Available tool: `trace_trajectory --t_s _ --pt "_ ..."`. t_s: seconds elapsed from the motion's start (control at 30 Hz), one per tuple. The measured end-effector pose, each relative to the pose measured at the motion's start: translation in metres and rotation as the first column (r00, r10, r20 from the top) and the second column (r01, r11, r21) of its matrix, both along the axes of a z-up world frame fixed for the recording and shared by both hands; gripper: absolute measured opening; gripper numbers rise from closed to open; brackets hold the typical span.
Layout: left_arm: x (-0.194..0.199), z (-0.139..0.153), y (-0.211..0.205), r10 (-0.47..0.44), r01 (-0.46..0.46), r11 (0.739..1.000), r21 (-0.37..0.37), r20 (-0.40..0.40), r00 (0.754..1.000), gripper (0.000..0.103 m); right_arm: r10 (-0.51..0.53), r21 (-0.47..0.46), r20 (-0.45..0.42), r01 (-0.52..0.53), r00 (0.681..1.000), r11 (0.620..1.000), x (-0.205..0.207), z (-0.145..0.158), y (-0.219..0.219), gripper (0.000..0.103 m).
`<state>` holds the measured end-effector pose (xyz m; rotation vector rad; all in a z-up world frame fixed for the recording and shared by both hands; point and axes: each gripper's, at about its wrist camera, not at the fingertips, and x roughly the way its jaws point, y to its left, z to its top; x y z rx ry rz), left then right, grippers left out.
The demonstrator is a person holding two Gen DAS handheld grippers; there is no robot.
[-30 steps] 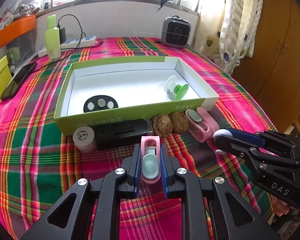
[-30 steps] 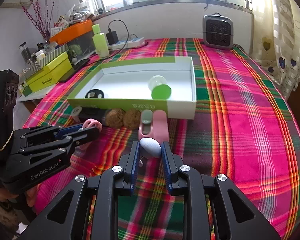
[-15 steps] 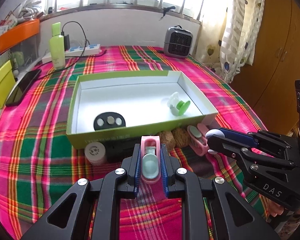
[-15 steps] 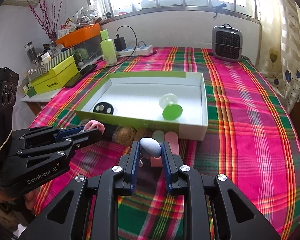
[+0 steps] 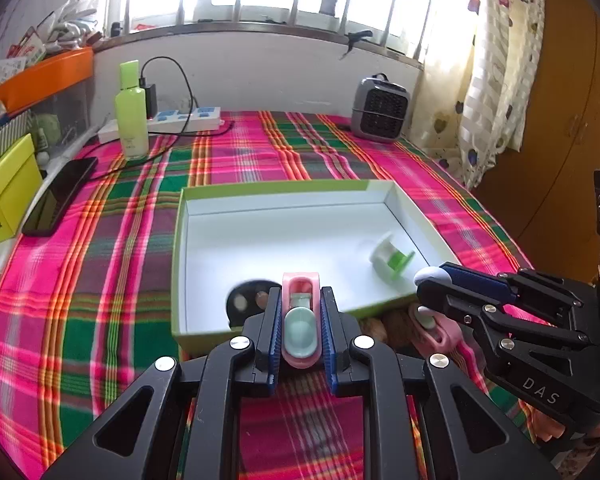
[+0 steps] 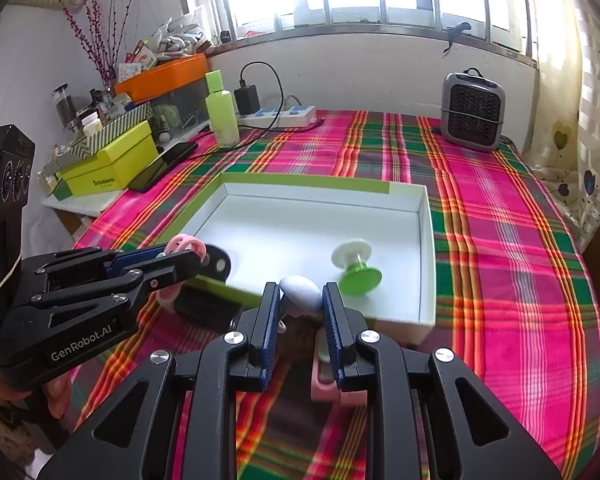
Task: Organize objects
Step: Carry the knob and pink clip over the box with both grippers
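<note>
One green-edged box sits on the plaid cloth. Inside it are one black disc at 7 o'clock and one white-and-green spool at 4 o'clock. There are two pink clips, one of them clamped in a gripper, and one pale blue egg-shaped piece. At least two walnuts lie along the box's near wall. The two grippers are each closed on an item.

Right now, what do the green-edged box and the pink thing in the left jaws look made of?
The box looks like matte cardboard: thin folded walls, white inside, green outside. The pink clip looks like smooth moulded plastic with a soft sheen and a pale green insert, though it could be rubbery.
</note>
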<state>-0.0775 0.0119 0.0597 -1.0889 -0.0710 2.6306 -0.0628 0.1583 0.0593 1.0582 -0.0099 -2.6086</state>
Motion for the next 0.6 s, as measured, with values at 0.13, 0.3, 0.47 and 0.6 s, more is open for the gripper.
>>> trace_trajectory --t_s 0.13,0.3,0.47,0.6 --pt "-0.014 -0.001 -0.004 0.015 -0.015 1.000 -0.005 0.000 1.000 0.016 -0.003 0.000 0.006 0.003 1.000 1.000 -0.012 -0.001 -0.003 0.023" --pt "-0.030 -0.003 -0.007 0.024 -0.024 1.000 -0.006 0.007 1.000 0.016 -0.004 0.012 0.018 0.004 1.000 1.000 -0.032 -0.005 -0.009 0.023" --pt "-0.050 -0.009 -0.011 0.045 -0.046 0.999 0.008 0.029 0.999 0.016 -0.007 0.021 0.036 0.006 0.999 1.000 -0.050 -0.011 -0.015 0.023" --pt "-0.063 -0.012 -0.014 0.068 -0.068 0.998 0.008 0.040 0.997 0.016 -0.015 0.022 0.061 0.013 0.998 1.000 -0.066 -0.018 -0.017 0.023"
